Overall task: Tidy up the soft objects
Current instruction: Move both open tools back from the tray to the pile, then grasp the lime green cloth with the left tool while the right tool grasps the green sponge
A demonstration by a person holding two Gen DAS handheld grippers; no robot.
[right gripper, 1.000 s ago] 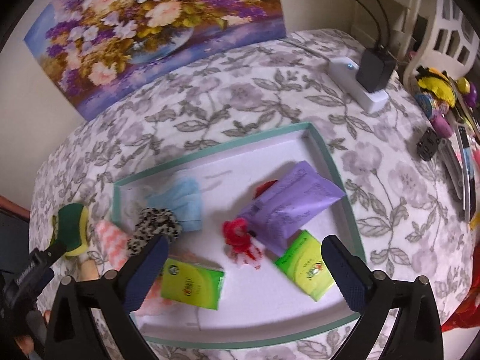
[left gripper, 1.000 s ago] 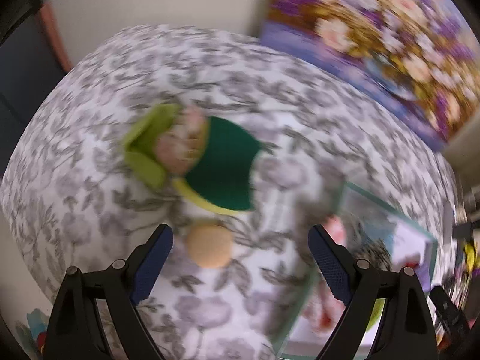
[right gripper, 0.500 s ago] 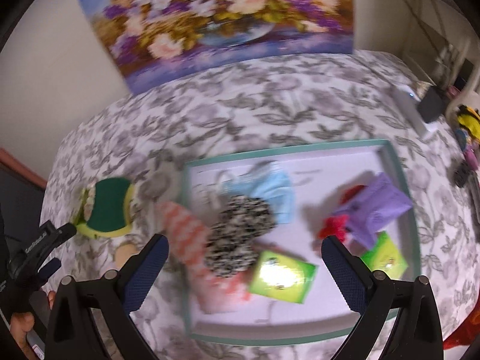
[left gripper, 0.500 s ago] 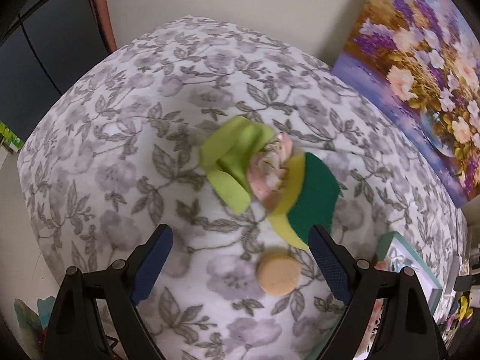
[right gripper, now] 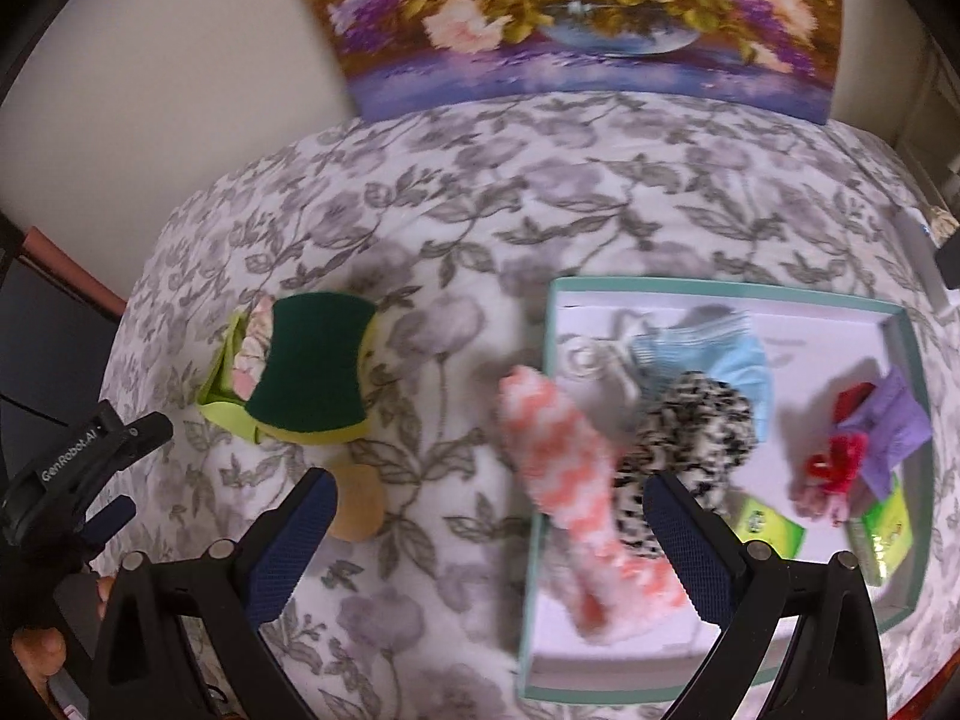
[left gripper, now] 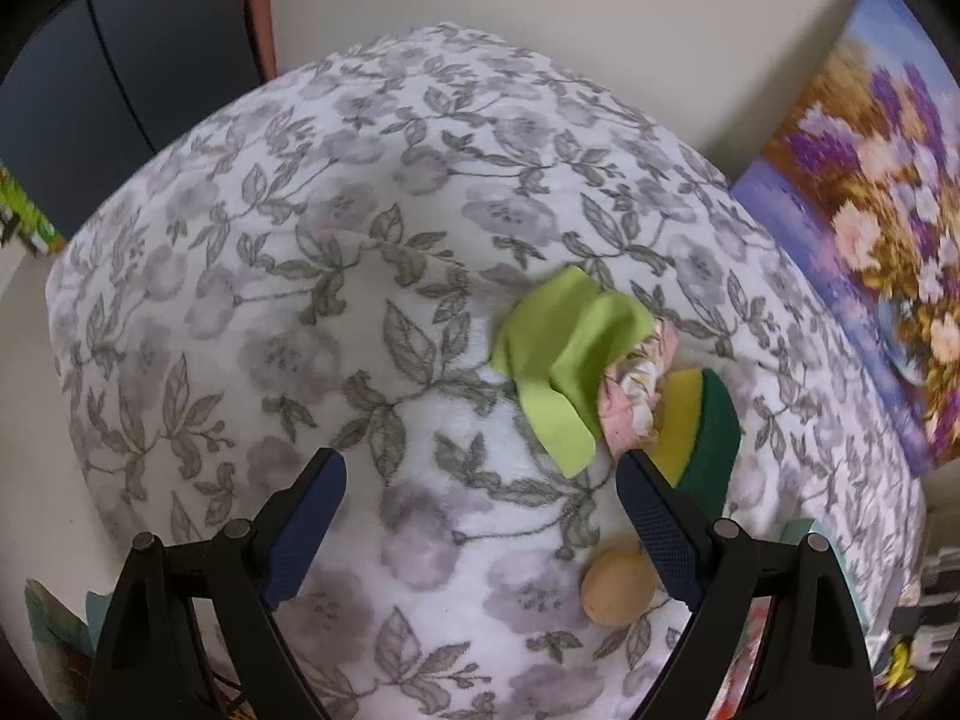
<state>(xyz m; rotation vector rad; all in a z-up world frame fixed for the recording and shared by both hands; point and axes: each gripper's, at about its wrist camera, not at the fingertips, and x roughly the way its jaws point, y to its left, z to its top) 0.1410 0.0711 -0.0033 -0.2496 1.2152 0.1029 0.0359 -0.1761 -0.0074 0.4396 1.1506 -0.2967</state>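
Observation:
A green and yellow sponge (right gripper: 312, 372) lies on the floral cloth over a light green cloth (left gripper: 564, 360) and a pink floral scrunchie (left gripper: 630, 396). A tan round puff (left gripper: 618, 588) lies near them. A teal-rimmed white tray (right gripper: 720, 285) holds a blue face mask (right gripper: 714, 360), a black and white scrunchie (right gripper: 690, 438), a red scrunchie (right gripper: 834, 462), a purple pack (right gripper: 894, 426) and green tissue packs (right gripper: 774, 528). A pink and white fuzzy sock (right gripper: 564, 480) hangs over the tray's left rim. My left gripper (left gripper: 480, 510) is open and empty, left of the sponge pile. My right gripper (right gripper: 486, 528) is open and empty above the sock.
A flower painting (right gripper: 576, 18) leans on the wall behind the table. A white power strip (right gripper: 924, 252) lies at the far right. The table's left edge drops off beside a dark cabinet (left gripper: 120, 90). The left gripper also shows in the right wrist view (right gripper: 72, 480).
My left gripper has swung left, so the sponge pile and puff now sit at its right finger. My right gripper has moved left; the tray has shifted right in view.

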